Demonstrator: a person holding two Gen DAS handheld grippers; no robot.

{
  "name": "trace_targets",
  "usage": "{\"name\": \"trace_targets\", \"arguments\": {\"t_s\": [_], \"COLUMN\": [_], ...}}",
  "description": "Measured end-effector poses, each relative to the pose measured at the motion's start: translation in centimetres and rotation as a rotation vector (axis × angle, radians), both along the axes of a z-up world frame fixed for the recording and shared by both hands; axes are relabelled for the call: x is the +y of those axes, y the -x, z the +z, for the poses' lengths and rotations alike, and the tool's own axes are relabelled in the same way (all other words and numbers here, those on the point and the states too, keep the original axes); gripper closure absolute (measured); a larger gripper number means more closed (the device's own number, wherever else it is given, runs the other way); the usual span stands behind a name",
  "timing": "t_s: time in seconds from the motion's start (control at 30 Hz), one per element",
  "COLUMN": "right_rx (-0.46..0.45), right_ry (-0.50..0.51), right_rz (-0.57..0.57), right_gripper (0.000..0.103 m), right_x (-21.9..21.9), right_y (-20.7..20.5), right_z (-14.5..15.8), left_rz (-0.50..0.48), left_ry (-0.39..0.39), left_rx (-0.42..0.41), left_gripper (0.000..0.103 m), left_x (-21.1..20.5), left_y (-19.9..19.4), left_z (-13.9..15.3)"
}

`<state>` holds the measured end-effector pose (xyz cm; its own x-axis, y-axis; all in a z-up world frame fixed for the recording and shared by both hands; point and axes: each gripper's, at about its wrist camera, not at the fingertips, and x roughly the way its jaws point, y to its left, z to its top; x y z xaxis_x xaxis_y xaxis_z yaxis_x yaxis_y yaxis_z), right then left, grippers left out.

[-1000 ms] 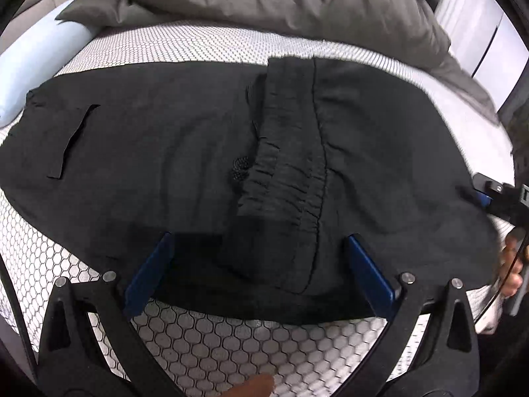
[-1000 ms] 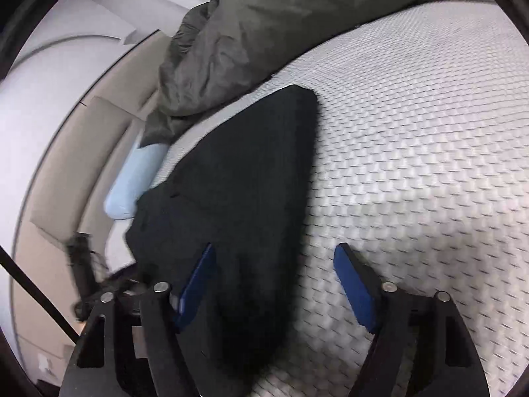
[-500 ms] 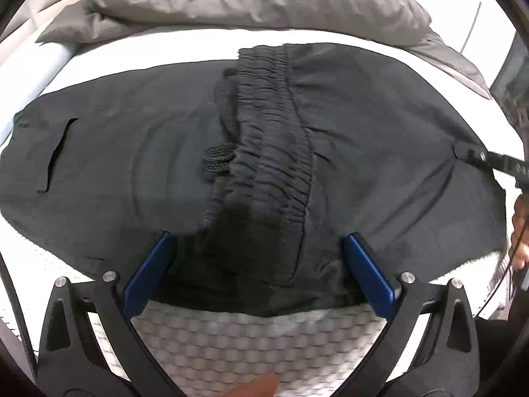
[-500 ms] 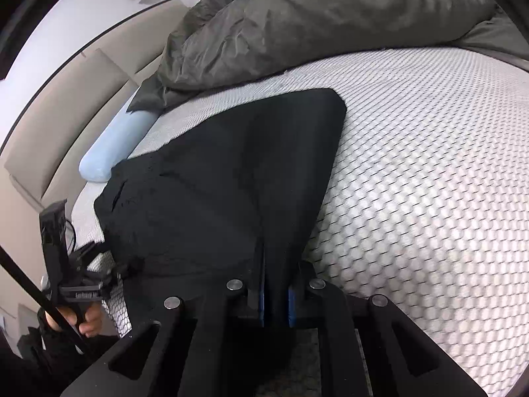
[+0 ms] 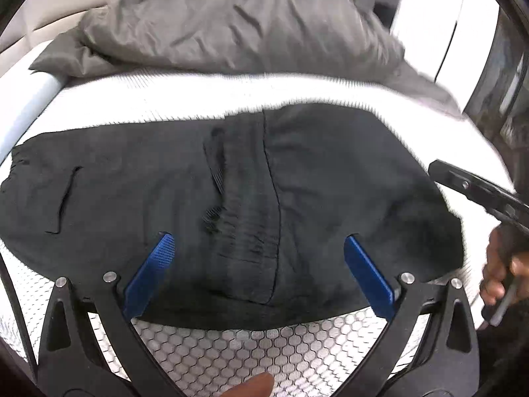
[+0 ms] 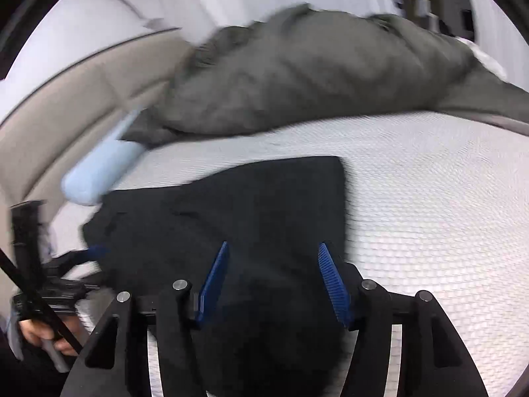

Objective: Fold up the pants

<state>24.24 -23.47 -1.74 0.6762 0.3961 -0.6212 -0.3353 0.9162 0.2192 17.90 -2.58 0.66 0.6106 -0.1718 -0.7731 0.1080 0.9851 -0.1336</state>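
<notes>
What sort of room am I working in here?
Most likely a bedroom: the black pants lie on a mattress with a honeycomb cover, a rumpled grey duvet behind, and a light blue pillow.

White honeycomb-textured mattress [image 5: 251, 350], rumpled grey duvet [image 5: 238, 23] at its far side, pale blue bolster [image 6: 99, 168], beige padded headboard [image 6: 66, 112]

Pants [image 5: 231, 198] on mattress [image 5: 264, 340], before duvet [image 5: 231, 29]

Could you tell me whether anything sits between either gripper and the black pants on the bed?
Nothing visible does. The left gripper and right gripper are both open directly over the pants. The gray duvet and blue pillow lie beyond them.
</notes>
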Motion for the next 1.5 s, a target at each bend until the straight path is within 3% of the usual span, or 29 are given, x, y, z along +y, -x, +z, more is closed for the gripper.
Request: {"name": "trace_targets", "arguments": {"t_s": [0.1,0.17,0.27,0.5,0.6,0.67,0.73,0.87,1.0,1.07,1.17,1.3,1.43,1.5], "right_rx": [0.069,0.082,0.091,0.098,0.085,0.015,-0.036,-0.067,0.019,0.057,0.075,0.04,0.011,-0.023], "right_ry": [0.127,0.176,0.227,0.175,0.115,0.093,0.112,0.183,0.199,0.259,0.302,0.309,0.277,0.308], "right_rz": [0.092,0.14,0.138,0.071,0.055,0.034,0.04,0.115,0.134,0.098,0.052,-0.08,-0.084,-0.06], "right_gripper": [0.079,0.079,0.079,0.079,0.075,0.066,0.047,0.047,0.047,0.048,0.049,0.05,0.049,0.04], "right_x": [4.7,5.9,5.0,-1.9,-4.3,-3.7,-2.3,1.8,5.0,5.5,3.9,0.0,-0.7,0.5], "right_y": [0.5,1.2,2.3,5.0,6.2,6.4,6.2,4.5,1.1,-0.1,-0.4,0.6,1.5,1.5], "right_z": [-2.8,-4.0,-4.8,-4.6,-4.0,-2.6,-1.6,-1.4,-2.8,-4.0,-5.1,-4.1,-2.2,-1.0], "left_rz": [0.002,0.007,-0.007,0.028,0.051,0.046,0.047,0.032,0.047,0.04,-0.003,-0.021,0.01,0.013], "left_ry": [-0.061,-0.077,-0.073,-0.037,0.014,0.085,0.097,0.013,0.013,0.062,0.036,0.033,0.021,0.028], "left_rx": [0.061,0.101,0.08,0.107,0.065,0.001,-0.003,0.057,0.165,0.153,0.128,0.116,0.131,0.121], "left_gripper": [0.001,0.001,0.0,0.0,0.001,0.001,0.001,0.001,0.0,0.0,0.0,0.0,0.0,0.0], "left_x": [-1.0,-0.8,-0.1,1.5,1.9,2.0,1.5,-0.9,-0.9,-0.3,-0.5,-0.5,-0.5,-0.4], "left_y": [-1.0,-1.0,-0.7,-2.1,-1.9,-1.8,-2.4,-5.8,-8.5,-8.4,-7.7,-7.2,-7.1,-6.9], "left_z": [-2.3,-3.8,-4.0,-3.6,-2.2,-0.9,-0.6,-1.6,-4.2,-4.6,-4.8,-5.0,-4.2,-3.2]}}
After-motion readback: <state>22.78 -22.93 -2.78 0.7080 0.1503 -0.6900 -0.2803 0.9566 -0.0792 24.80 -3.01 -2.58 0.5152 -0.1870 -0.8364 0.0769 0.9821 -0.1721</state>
